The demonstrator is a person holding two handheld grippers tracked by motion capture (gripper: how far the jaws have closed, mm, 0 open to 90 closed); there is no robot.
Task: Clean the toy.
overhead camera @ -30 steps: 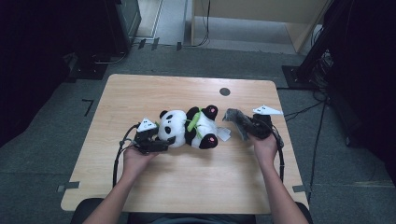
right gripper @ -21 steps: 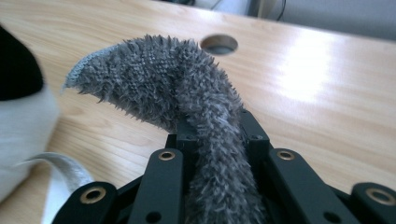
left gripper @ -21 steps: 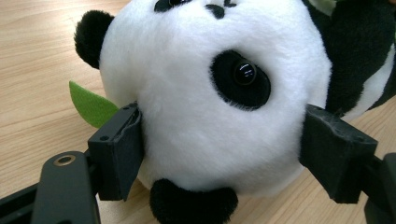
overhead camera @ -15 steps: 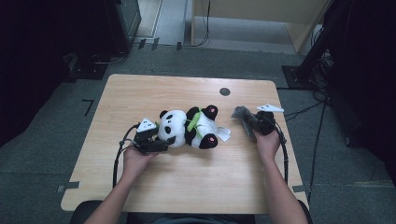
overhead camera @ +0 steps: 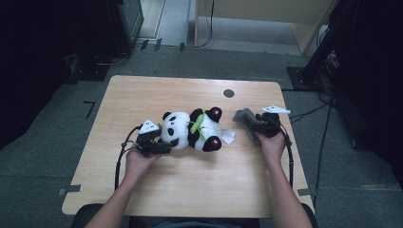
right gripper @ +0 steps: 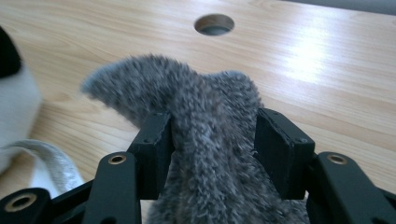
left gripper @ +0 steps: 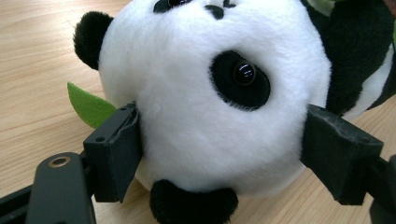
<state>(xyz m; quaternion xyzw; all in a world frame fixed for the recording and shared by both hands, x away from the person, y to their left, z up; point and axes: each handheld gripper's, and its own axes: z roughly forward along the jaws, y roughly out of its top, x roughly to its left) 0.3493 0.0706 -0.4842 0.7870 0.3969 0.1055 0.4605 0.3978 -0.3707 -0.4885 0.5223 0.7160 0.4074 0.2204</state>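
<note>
A black-and-white panda plush (overhead camera: 192, 129) lies on its back mid-table. My left gripper (overhead camera: 170, 138) is shut on the panda's head (left gripper: 210, 93), with both pads pressed into the white fur; the same left gripper (left gripper: 224, 149) shows up close. A green felt leaf (left gripper: 88, 105) pokes out behind the head. To the right, a grey fuzzy cloth (overhead camera: 243, 115) rests on the table. My right gripper (overhead camera: 250, 124) has just been opening its jaws. The cloth (right gripper: 210, 93) lies loosely between the parted pads of the right gripper (right gripper: 212, 140).
The wooden table (overhead camera: 190, 90) has a round cable hole (overhead camera: 228, 93) behind the cloth, seen again as the hole (right gripper: 214, 24). A white fabric tag (overhead camera: 227, 136) sticks out by the panda's foot. Dark floor and cables surround the table.
The right hand has shifted slightly right and settled lower with the grey cloth, and its jaws have parted. The left gripper and panda have stayed put.
</note>
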